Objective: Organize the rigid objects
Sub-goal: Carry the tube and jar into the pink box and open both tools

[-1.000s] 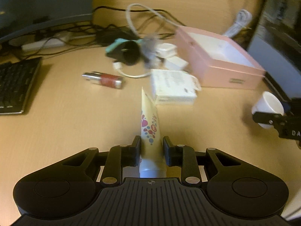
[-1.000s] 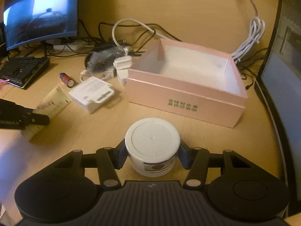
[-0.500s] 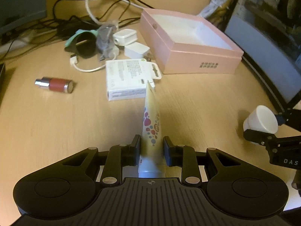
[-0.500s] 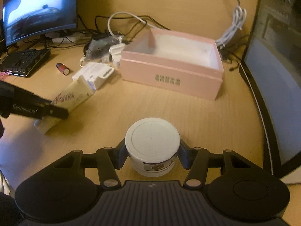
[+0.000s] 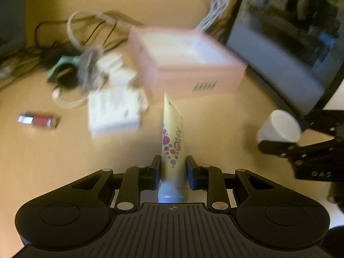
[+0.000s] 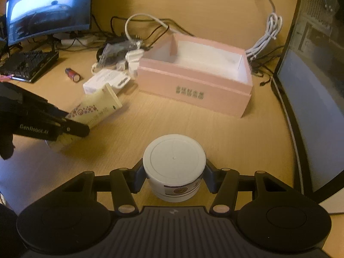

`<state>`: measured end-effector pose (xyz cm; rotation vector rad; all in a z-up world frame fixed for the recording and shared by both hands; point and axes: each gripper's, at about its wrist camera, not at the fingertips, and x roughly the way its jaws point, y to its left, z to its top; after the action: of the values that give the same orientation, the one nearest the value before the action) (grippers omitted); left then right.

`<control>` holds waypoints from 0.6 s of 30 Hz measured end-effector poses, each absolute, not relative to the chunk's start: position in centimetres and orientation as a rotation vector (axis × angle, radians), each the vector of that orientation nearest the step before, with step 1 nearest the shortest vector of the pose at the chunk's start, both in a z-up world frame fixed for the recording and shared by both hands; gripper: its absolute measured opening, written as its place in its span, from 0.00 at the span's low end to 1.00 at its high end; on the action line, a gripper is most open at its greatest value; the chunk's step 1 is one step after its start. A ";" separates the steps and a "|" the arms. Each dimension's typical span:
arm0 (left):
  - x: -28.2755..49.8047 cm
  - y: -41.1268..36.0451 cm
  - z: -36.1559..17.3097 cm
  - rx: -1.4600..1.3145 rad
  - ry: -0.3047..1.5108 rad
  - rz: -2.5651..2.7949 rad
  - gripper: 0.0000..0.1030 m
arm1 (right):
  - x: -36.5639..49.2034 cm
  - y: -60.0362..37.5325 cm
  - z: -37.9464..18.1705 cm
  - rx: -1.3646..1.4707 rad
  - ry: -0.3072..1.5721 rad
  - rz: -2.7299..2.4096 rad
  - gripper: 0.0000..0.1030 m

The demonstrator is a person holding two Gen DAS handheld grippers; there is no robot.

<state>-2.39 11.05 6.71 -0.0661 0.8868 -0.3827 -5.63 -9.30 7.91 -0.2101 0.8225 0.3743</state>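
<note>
The left gripper (image 5: pixel 173 169) is clamped on a cream tube (image 5: pixel 172 137) printed with red and blue dots. The tube sits between the two pads, cap end toward the gripper body, crimped end pointing forward toward the pink box (image 5: pixel 185 64). The jaws have just closed slightly further, with the tube between them. In the right wrist view the tube (image 6: pixel 94 109) is lifted off the tabletop (image 6: pixel 150 120), tilted, with its crimped end nearer the pink box (image 6: pixel 193 75) than its cap end.

The right gripper (image 6: pixel 174 176) is clamped on a white round jar (image 6: pixel 174 165). The pads press the jar's side wall from left and right; the flat lid faces the camera. The jar is held in front of the pink box, well apart from its labelled front wall. In the left wrist view the jar (image 5: pixel 279 126) appears to the right of the pink box and nearer the camera.

The pink box stands open on the tabletop, white inside. No contents are visible in it.

Left of the pink box lie a white flat package (image 6: pixel 107 80), a small red cylinder (image 6: pixel 72 74) farther left, and white adapters (image 6: pixel 133 58) just beside the box's left wall. Behind the box, cables (image 6: pixel 266 36) run along the tabletop. A monitor (image 6: pixel 45 6) and keyboard (image 6: pixel 28 64) stand far left of the box
</note>
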 end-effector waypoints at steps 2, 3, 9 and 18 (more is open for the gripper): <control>-0.9 11.0 9.0 -0.112 0.838 -0.433 0.27 | -4.9 -9.6 9.3 -0.197 0.796 0.382 0.53; 0.3 10.9 10.7 -0.127 0.795 -0.463 0.27 | -4.3 -9.6 10.2 -0.196 0.773 0.389 0.53; 9.7 9.0 20.3 -0.133 0.653 -0.452 0.27 | 3.5 -9.5 18.1 -0.160 0.578 0.348 0.55; 11.4 13.2 15.3 -0.231 0.714 -0.365 0.29 | 5.6 -10.5 16.0 -0.032 0.662 0.295 0.72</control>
<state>11.44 13.19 15.32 -0.2308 0.7141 -0.3650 5.62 -10.50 15.96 -0.0316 0.6616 0.2953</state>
